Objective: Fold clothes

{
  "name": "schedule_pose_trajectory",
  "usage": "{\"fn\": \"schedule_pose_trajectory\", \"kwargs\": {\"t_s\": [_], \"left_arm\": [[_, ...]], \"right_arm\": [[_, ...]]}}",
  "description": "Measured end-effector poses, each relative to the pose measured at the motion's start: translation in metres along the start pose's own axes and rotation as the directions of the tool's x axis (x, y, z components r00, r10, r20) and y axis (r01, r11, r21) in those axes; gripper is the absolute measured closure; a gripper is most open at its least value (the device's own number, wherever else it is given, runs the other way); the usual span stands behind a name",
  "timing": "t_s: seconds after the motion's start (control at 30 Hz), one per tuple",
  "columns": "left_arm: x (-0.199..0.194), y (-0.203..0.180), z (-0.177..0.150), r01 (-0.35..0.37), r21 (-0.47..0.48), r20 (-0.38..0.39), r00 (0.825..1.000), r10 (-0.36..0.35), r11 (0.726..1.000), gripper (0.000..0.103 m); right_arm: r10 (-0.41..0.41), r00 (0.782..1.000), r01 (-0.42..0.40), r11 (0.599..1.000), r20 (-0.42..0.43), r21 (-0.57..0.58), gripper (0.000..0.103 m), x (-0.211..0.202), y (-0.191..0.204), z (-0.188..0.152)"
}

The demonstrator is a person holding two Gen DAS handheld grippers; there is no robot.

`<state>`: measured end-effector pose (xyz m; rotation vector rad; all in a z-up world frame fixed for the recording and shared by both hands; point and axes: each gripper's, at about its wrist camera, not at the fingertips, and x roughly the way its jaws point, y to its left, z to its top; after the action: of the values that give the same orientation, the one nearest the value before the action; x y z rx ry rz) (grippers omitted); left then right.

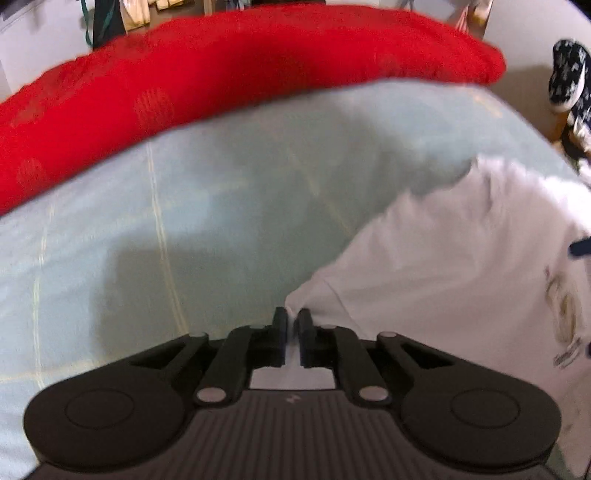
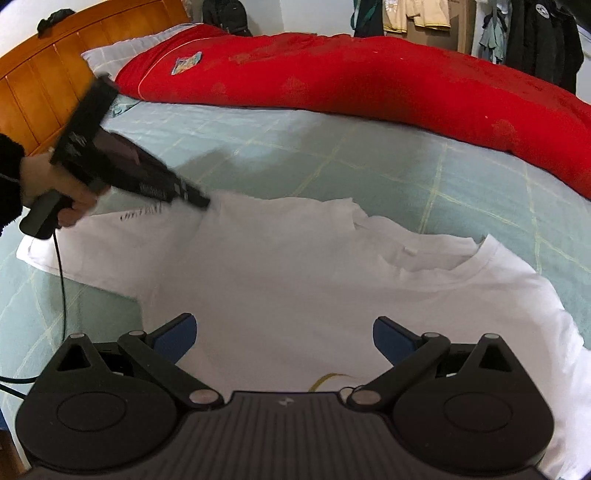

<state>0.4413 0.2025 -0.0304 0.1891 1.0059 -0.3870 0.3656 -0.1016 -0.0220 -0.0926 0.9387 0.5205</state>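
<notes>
A white T-shirt lies spread on the pale green bed sheet, its neckline toward the right. In the left wrist view my left gripper is shut on a corner of the white T-shirt, and the cloth trails off to the right. From the right wrist view, the left gripper, held by a hand, meets the shirt's far left edge. My right gripper hovers open over the shirt's middle, with nothing between its blue pads.
A red quilt lies bunched along the far side of the bed. A wooden headboard stands at the left. Clothes hang at the back wall. A black cable runs down from the left gripper.
</notes>
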Motion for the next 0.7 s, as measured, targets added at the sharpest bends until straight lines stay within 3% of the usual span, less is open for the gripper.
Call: {"fn": "schedule_pose_trajectory", "kwargs": {"t_s": [0.13,0.23,0.3,0.37,0.43,0.53,0.6,0.7], "left_arm": [[-0.002,0.019,0.007,-0.066,-0.089,-0.024,0.998,0.064,0.994,0.093],[-0.008,0.013,0.011,0.042,-0.115,0.022,0.999,-0.04,0.992,0.091],[-0.003,0.001,0.011,0.16,-0.127,0.029,0.987,-0.158,0.979,0.087],[0.013,-0.007,0.009,0.222,-0.157,0.007,0.975,-0.224,0.962,0.08],[0.039,-0.012,0.005,0.168,-0.173,-0.044,0.983,-0.178,0.971,0.08],[0.054,-0.008,0.008,0.112,-0.19,-0.01,0.993,-0.116,0.975,0.086],[0.048,-0.006,0.015,0.08,-0.216,0.012,0.997,-0.079,0.973,0.086],[0.028,-0.003,0.02,0.069,-0.21,0.042,0.997,-0.061,0.975,0.078]], "right_arm": [[-0.004,1.0,0.004,1.0,0.0,0.012,0.0,0.0,-0.006,0.0],[-0.002,1.0,0.002,1.0,0.002,0.019,0.0,0.001,-0.008,0.0],[0.0,1.0,0.0,1.0,-0.002,0.023,0.0,0.002,-0.008,0.0],[0.001,1.0,-0.001,1.0,-0.006,0.026,0.0,0.005,-0.009,0.0],[-0.001,1.0,0.002,1.0,-0.008,0.031,0.0,0.008,-0.01,0.0],[-0.01,1.0,0.01,0.999,-0.014,0.031,0.0,0.01,-0.012,-0.002],[-0.022,0.999,0.022,0.999,-0.024,0.023,0.0,0.01,-0.013,-0.003],[-0.024,0.999,0.025,0.999,-0.032,0.031,0.0,0.008,-0.018,-0.001]]}}
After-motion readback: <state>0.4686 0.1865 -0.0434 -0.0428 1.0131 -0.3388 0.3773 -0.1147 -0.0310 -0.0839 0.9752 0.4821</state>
